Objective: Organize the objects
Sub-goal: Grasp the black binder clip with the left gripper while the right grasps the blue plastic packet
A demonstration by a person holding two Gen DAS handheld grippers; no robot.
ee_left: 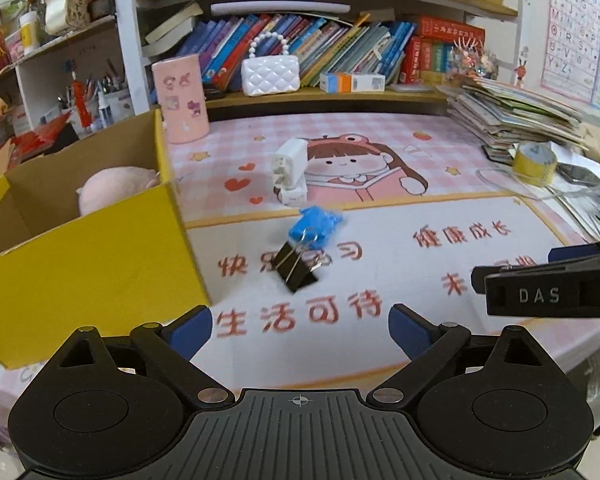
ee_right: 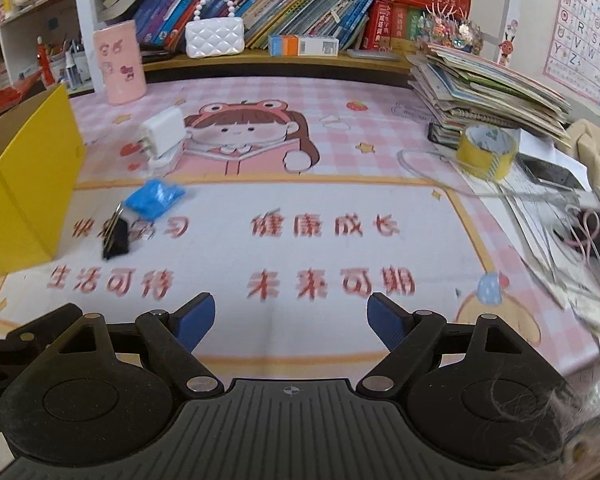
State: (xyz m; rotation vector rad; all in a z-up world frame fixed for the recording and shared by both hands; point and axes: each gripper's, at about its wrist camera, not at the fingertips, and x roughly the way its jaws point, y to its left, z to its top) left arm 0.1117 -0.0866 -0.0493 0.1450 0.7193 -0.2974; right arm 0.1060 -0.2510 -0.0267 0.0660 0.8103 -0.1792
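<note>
We hold both grippers wide and empty — the left gripper (ee_left: 300,330), the right gripper (ee_right: 291,320) — above the counter (ee_right: 340,248). The binder clip (ee_left: 296,268) lies beside the yellow box (ee_left: 88,264); next, we judge, the left gripper must drop over it.

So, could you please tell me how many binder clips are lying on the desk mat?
1: a black binder clip lies beside the blue packet, right of the yellow box. Others may be hidden inside it.
</note>
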